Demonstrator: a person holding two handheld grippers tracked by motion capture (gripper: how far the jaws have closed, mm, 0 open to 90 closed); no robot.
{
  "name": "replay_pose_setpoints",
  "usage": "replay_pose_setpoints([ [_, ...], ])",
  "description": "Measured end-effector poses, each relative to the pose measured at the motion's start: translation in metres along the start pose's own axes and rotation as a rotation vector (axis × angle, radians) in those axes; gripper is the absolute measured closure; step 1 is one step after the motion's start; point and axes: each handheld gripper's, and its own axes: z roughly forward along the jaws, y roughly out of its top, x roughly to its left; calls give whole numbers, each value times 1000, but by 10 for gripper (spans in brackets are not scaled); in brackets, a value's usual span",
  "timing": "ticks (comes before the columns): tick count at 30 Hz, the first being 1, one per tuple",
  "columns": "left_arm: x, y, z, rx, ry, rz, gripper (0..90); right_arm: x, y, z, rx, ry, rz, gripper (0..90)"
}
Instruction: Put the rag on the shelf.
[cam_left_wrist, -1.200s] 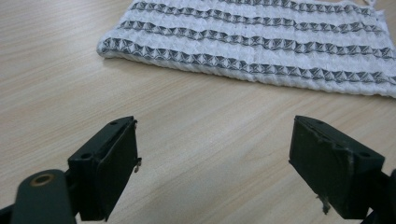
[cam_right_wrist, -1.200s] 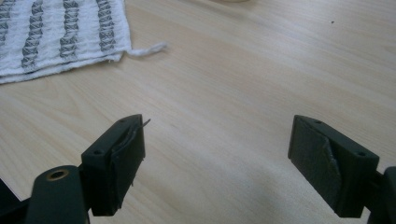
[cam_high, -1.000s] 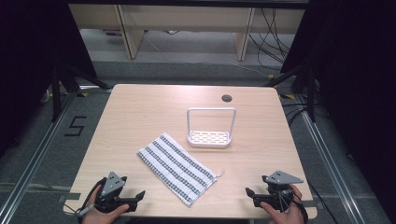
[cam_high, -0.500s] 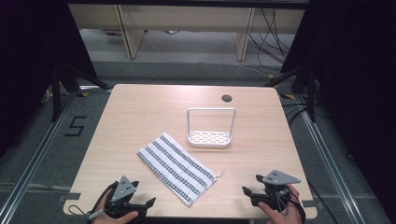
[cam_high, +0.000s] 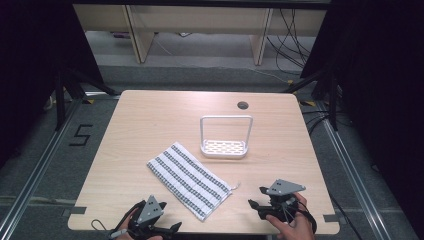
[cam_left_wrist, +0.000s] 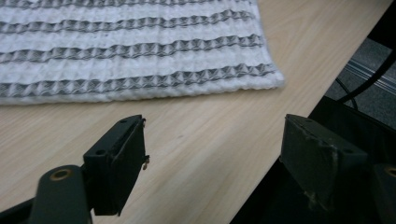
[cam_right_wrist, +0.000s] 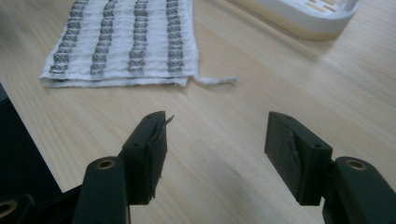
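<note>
A folded white towel with grey stripes (cam_high: 190, 180) lies aslant on the front half of the wooden table (cam_high: 150, 125). Behind it stands a white slotted tray with a tall hoop handle (cam_high: 225, 148). My left gripper (cam_high: 172, 228) is at the front edge, left of the towel's near corner, and open. In the left gripper view the gripper (cam_left_wrist: 217, 126) holds nothing, and the towel (cam_left_wrist: 130, 51) lies just beyond its jaws. My right gripper (cam_high: 256, 206) is open at the front right, pointing left. In the right gripper view the gripper (cam_right_wrist: 218, 119) faces the towel's (cam_right_wrist: 126, 42) short end and the tray (cam_right_wrist: 303, 18).
A round cable hole (cam_high: 243, 105) sits near the table's far edge. The table's front edge (cam_left_wrist: 299, 93) drops off just right of my left jaws. A loose thread (cam_right_wrist: 215, 80) trails from the towel's corner. Dark frames and cables surround the table.
My left gripper has slid right along the front edge, closer to the towel's near corner. The right gripper has shifted slightly left. Towel and tray have not moved.
</note>
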Motion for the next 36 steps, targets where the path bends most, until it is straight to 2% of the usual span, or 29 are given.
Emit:
replay_pose_setpoints([
  [1,-3,4,3,8,-13,17,237,2,4,4,9,9,-8,418],
  [2,-3,4,3,8,-13,17,247,2,4,4,9,9,-8,418],
  [3,-8,9,6,9,-21,40,259,3,7,8,21,10,-14,427],
  [4,-8,9,6,9,-21,40,267,3,9,10,21,11,-21,433],
  [5,-11,13,10,26,-26,72,280,3,12,13,28,17,-32,437],
  [7,-17,17,16,34,-44,85,318,5,17,18,51,31,-31,447],
  [9,-20,19,19,39,-52,97,324,4,18,21,44,30,-49,454],
  [10,-22,23,22,46,-64,124,356,6,23,28,44,29,-62,468],
  [11,-25,25,24,36,-76,115,365,8,24,29,56,41,-48,471],
  [12,-25,27,26,40,-70,118,374,8,26,32,53,36,-71,475],
  [13,-24,29,27,45,-65,142,384,9,28,36,54,40,-75,481],
  [14,-24,29,27,45,-65,142,393,9,28,36,54,40,-75,481],
  [15,-24,32,29,35,-83,135,406,11,32,41,64,49,-84,489],
  [16,-23,33,30,49,-72,153,413,12,33,43,64,53,-91,491],
  [18,-25,34,31,50,-77,141,426,12,35,44,77,59,-97,495],
  [19,-26,35,32,55,-82,150,426,13,37,47,81,60,-103,497],
  [20,-28,36,34,44,-98,143,432,14,38,51,71,55,-106,499],
  [22,-29,37,37,60,-106,155,444,16,42,56,81,65,-101,507],
  [24,-31,38,40,74,-107,142,445,16,45,58,106,69,-109,508],
  [25,-29,39,41,77,-115,169,446,17,45,60,115,77,-100,508],
  [26,-31,39,43,77,-122,163,448,16,46,62,102,70,-120,509],
  [27,-31,39,43,77,-122,163,450,16,46,62,102,70,-120,509],
  [28,-31,40,44,90,-108,161,450,16,47,64,114,80,-130,510],
  [29,-31,41,46,95,-111,191,457,17,48,67,111,77,-133,512],
  [30,-32,42,48,96,-120,188,461,18,49,66,136,81,-101,513],
  [32,-34,42,49,100,-128,174,470,18,49,69,124,75,-115,513],
  [33,-33,43,51,111,-119,179,472,18,50,72,128,73,-114,513],
  [35,-34,45,53,110,-122,164,481,19,50,72,139,75,-96,513],
  [36,-31,47,54,122,-116,202,491,18,51,75,133,74,-115,513],
])
